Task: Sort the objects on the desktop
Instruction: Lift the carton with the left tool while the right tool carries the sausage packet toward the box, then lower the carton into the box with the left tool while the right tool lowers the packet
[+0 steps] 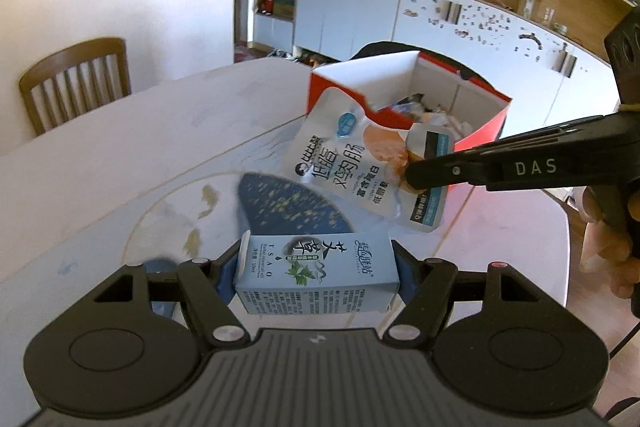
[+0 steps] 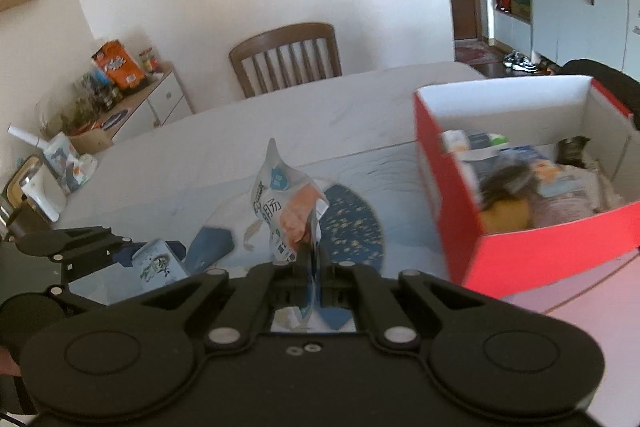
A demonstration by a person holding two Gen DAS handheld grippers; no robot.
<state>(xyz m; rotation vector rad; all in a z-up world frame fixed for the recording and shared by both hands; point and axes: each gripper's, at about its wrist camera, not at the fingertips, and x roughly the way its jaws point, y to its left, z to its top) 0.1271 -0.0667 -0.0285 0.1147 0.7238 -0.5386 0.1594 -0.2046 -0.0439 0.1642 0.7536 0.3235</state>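
The left gripper clamps a small blue carton above the table. The right gripper, pressed together, pinches a sausage pouch by its edge, short of the red box near the table's far corner. Held so thinly, the floppy pouch could slip free or catch the box's near rim.

Red box, pale-blue carton

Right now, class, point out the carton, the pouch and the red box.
carton point(image 1: 316, 269): left wrist view, on its printed front face.
pouch point(image 1: 344, 163): left wrist view, on its white printed front.
red box point(image 2: 444, 163): right wrist view, on its red outer wall.
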